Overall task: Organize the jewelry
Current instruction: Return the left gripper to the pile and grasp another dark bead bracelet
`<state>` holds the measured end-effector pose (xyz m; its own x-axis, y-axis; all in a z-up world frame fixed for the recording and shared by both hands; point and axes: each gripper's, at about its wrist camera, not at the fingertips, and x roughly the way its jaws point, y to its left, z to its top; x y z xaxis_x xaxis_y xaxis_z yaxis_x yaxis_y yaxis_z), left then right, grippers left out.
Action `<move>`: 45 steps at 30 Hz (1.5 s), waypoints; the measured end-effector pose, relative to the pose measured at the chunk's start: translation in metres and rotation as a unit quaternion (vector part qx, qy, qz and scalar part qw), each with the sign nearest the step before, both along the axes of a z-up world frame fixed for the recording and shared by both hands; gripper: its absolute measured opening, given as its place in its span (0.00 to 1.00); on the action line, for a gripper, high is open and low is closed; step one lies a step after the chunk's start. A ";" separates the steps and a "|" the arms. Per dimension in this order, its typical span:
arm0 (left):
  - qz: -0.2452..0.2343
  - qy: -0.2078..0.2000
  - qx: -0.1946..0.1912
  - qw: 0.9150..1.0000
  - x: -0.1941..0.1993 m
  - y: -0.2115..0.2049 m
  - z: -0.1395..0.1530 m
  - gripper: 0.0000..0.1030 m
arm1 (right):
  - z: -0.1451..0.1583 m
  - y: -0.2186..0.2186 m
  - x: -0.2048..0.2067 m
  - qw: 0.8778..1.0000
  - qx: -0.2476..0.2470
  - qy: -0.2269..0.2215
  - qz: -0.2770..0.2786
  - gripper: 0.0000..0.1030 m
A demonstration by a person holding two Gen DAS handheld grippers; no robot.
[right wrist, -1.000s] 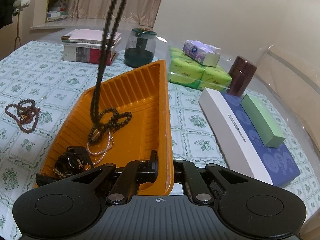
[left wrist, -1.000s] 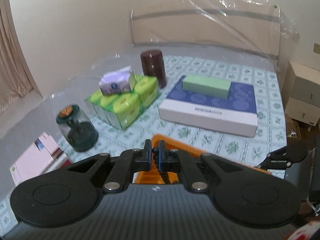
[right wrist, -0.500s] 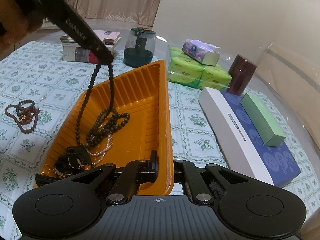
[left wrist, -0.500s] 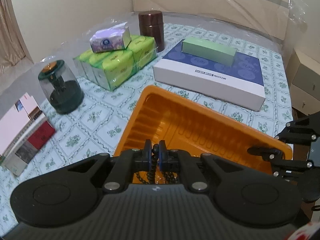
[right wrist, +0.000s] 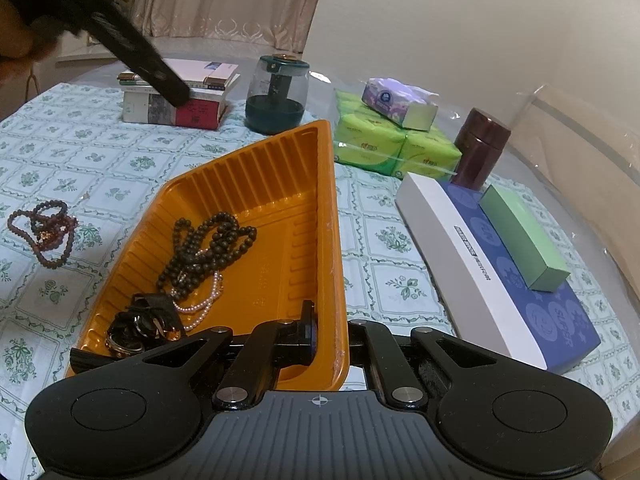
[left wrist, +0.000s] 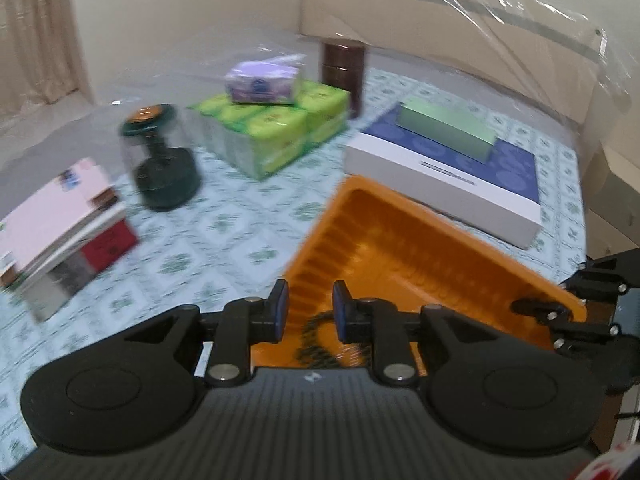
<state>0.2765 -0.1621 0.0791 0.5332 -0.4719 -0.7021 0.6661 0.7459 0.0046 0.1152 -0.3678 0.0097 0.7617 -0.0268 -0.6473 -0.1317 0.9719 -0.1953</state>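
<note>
An orange tray (right wrist: 280,184) lies on the patterned tablecloth. In it are a black bead necklace (right wrist: 208,248), a pearl strand (right wrist: 204,304) and dark bracelets (right wrist: 140,324). My right gripper (right wrist: 334,340) is shut on the tray's near rim. My left gripper (left wrist: 310,312) hangs over the tray (left wrist: 400,248) with its jaws opening and nothing between the pads. The black necklace (left wrist: 316,344) lies just below them. In the right wrist view the left gripper (right wrist: 180,98) reaches in from the upper left. A red-brown bead necklace (right wrist: 44,232) lies on the cloth left of the tray.
Behind the tray stand a stack of books (right wrist: 180,100), a dark green jar (right wrist: 276,96), green tissue packs (right wrist: 392,148) with a purple pack on top, and a brown canister (right wrist: 480,148). On the right a blue-and-white box (right wrist: 500,276) carries a green box (right wrist: 520,240).
The left gripper came down over the tray with the black necklace hanging from it, then opened. The necklace now lies heaped in the tray. The right gripper has not moved.
</note>
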 end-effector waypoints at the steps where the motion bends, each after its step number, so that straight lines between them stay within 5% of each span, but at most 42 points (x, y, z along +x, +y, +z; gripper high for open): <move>1: 0.012 -0.002 0.000 1.000 -0.001 0.011 0.002 0.20 | 0.000 0.001 0.000 1.000 0.000 -0.001 0.000 0.05; 8: 0.111 -0.012 -0.005 0.994 -0.020 0.103 -0.012 0.27 | 0.002 0.000 -0.002 1.000 0.001 -0.004 0.002 0.05; 21: 0.258 0.046 0.002 0.965 -0.056 0.213 -0.114 0.27 | 0.000 -0.002 -0.002 1.000 -0.004 -0.001 -0.001 0.05; 28: 0.266 0.065 -0.040 0.961 -0.051 0.203 -0.130 0.27 | -0.001 -0.002 -0.002 1.000 -0.004 0.001 -0.003 0.05; 37: 0.263 0.081 -0.031 0.961 -0.031 0.177 -0.151 0.25 | -0.003 -0.003 -0.002 1.000 -0.003 0.004 -0.005 0.05; 42: 0.268 0.089 -0.015 0.959 -0.022 0.175 -0.154 0.07 | -0.004 -0.004 0.000 1.000 -0.003 0.006 -0.007 0.05; 45: 0.259 0.087 -0.001 0.962 -0.023 0.173 -0.153 0.06 | -0.005 -0.004 -0.001 1.000 -0.003 0.006 -0.008 0.05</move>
<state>0.2535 0.0113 -0.0737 0.5718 -0.1755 -0.8014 0.1949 0.9779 -0.0750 0.1146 -0.3715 0.0048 0.7533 -0.0424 -0.6563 -0.1189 0.9727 -0.1993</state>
